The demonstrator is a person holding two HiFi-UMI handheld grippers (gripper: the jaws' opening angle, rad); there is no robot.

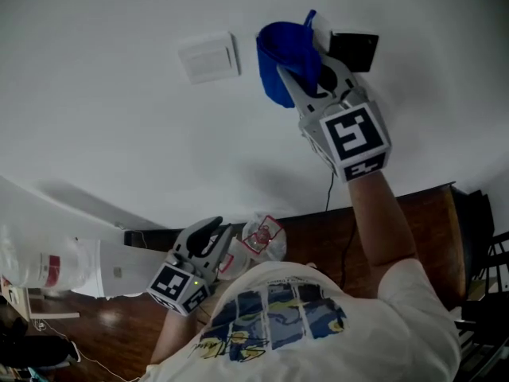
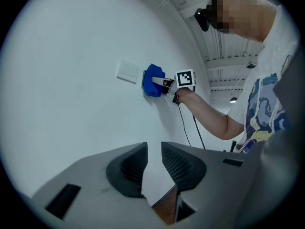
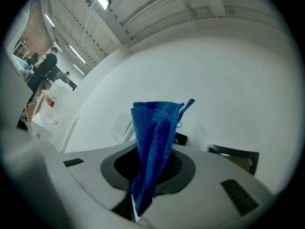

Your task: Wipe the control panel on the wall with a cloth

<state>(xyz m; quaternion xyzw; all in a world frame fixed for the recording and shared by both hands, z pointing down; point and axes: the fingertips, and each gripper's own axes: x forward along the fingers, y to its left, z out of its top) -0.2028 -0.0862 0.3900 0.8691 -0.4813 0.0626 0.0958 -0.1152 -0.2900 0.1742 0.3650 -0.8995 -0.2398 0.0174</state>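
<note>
The blue cloth [image 1: 280, 54] is bunched in my right gripper [image 1: 308, 64], which is shut on it and held up against the white wall [image 1: 111, 126]. The cloth stands up between the jaws in the right gripper view [image 3: 153, 142]. A black control panel [image 1: 354, 50] is mounted on the wall just right of the cloth, partly behind the gripper; its dark edge [image 3: 234, 154] shows past the right jaw. My left gripper [image 1: 203, 237] hangs low by the person's waist, away from the wall, shut on nothing [image 2: 153, 168]. From there the cloth [image 2: 153, 80] shows against the wall.
A white switch plate [image 1: 208, 56] sits on the wall left of the cloth. A black cable [image 1: 330, 191] runs down to a brown wooden top [image 1: 421, 221]. A white container with a red label [image 1: 48, 265] and a plastic-wrapped item [image 1: 262, 237] lie below left.
</note>
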